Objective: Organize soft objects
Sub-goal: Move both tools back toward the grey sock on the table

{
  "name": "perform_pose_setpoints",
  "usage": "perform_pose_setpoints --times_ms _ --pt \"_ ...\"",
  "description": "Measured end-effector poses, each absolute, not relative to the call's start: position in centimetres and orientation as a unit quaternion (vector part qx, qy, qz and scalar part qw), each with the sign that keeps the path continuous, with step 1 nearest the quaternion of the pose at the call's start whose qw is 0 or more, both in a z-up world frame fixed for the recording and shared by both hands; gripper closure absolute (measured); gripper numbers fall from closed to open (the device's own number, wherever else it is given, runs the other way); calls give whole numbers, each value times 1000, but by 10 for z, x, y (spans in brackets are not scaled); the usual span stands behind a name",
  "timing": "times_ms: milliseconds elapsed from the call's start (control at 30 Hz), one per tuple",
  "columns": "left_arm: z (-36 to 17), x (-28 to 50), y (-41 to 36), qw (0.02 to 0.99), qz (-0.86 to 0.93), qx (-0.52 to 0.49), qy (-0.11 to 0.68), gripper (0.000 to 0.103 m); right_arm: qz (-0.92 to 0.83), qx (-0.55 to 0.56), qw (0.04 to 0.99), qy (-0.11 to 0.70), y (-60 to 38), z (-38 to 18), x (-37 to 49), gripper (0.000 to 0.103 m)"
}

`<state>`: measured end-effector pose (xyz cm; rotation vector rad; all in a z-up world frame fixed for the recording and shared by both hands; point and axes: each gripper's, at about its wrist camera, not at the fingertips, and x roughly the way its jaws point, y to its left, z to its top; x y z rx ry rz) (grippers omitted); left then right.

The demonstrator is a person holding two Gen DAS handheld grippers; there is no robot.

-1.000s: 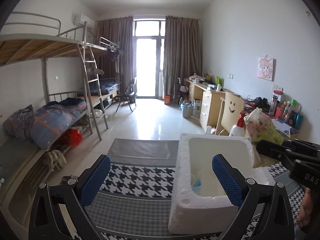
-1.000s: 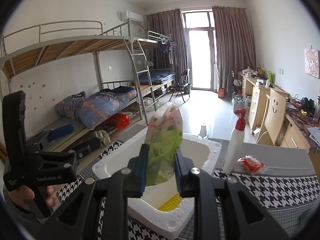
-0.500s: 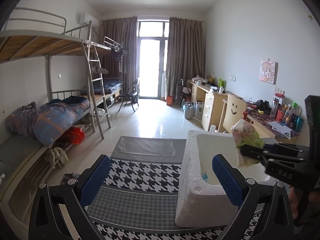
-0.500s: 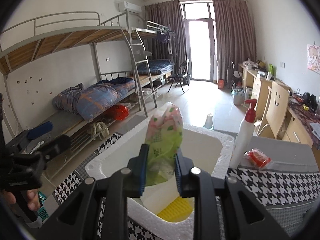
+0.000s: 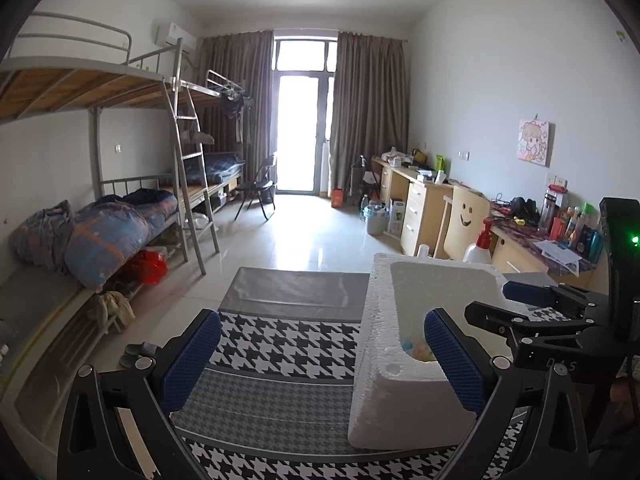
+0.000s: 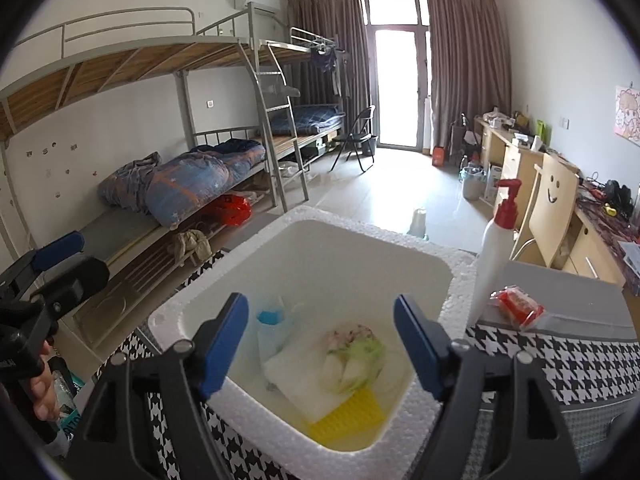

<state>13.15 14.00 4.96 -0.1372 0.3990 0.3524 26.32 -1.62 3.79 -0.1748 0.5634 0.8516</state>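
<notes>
Right gripper (image 6: 320, 344) dropped the green-pink bag (image 6: 356, 354) it was pinching a moment ago; fingers now wide apart, nothing between them, hovering over the foam box (image 6: 404, 236).

Left to right, right wrist view: left gripper (image 6: 52, 268) at far left, held off the box, over the mat edge. Its fingers are spread, nothing in them; the left wrist view shows the same (image 5: 322, 360). Next the box on the houndstooth mat (image 6: 580, 368). Inside it: blue-capped item (image 6: 269, 316) at left, white pack (image 6: 296, 380) in the middle, bag on top of that pack toward the right, yellow pad (image 6: 348, 412) under them at the near wall. Right of the box: pump bottle (image 6: 494, 256) touching the box's corner, then a red packet (image 6: 518, 306) on the grey strip.

Handling guess: bag looks light, thin plastic, squashy, a bit slippery; it will deform, not break. Best hold is the bunched top or any loose fold, pinched lightly. Red packet looks similar, soft wrapper, grab across the middle.

Orientation: bag lies slumped in a rough ball, no clear long axis, neck direction cannot tell. Red packet lies flat, long axis running from near-right to far-left, slanted.
</notes>
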Motion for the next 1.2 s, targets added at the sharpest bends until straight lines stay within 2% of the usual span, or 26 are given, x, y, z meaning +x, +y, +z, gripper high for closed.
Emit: perform_pose_setpoints --times_ms 967,1133,1200 --pt "67 121 78 979 106 -40 172 1 375 -41 903 205 -96 73 233 23" --pt "69 122 67 980 93 -43 171 1 356 -28 915 189 -112 76 227 6" --pt "69 123 61 980 86 -39 172 1 351 -26 917 187 -117 77 227 5"
